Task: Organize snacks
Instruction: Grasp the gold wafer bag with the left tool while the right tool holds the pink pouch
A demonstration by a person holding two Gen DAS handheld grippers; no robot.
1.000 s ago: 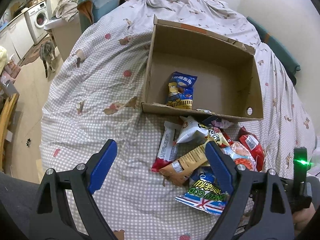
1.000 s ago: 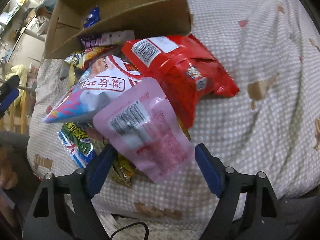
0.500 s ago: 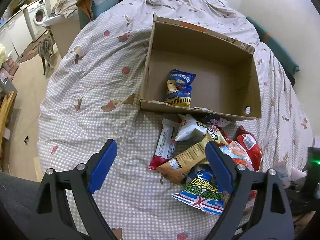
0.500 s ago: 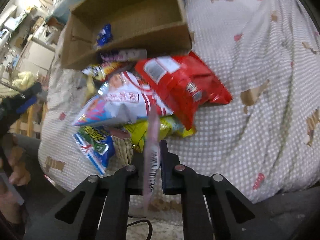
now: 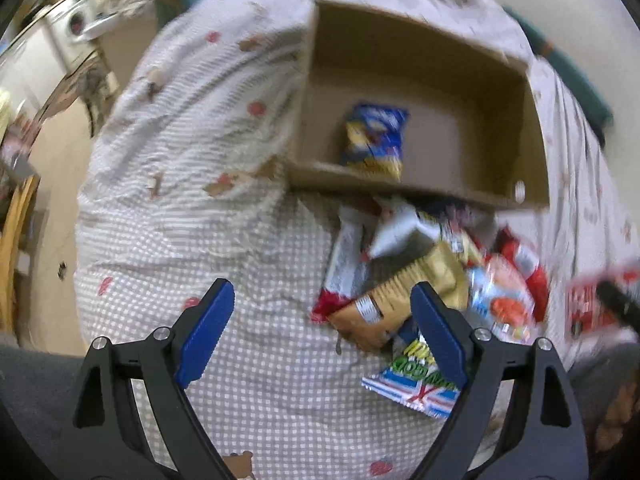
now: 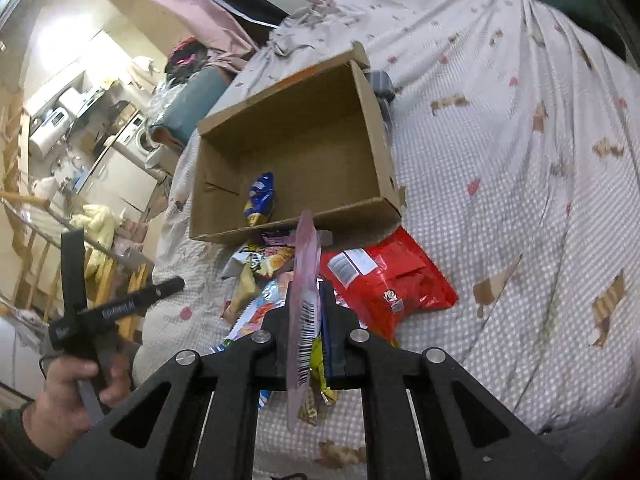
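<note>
Above the bed, right tool (image 6: 310, 316) pinches pink packet (image 6: 304, 280) — left tool (image 5: 324, 326) gapes, empty.

A bed (image 6: 520, 184) carries everything, covered in a gingham sheet (image 5: 248, 320) printed with small bears and red strawberries, rumpled toward the far end. An open cardboard box (image 6: 372, 120) sits directly on the sheet. Just in front of its near wall lies a heap of snack packets (image 5: 432, 292) — a red bag (image 6: 392, 280) on its right side, a tan packet (image 5: 404, 300), a white-and-red bar wrapper (image 5: 344, 272) and a flag-printed packet (image 5: 416, 392) nearest the bed's edge.
</note>
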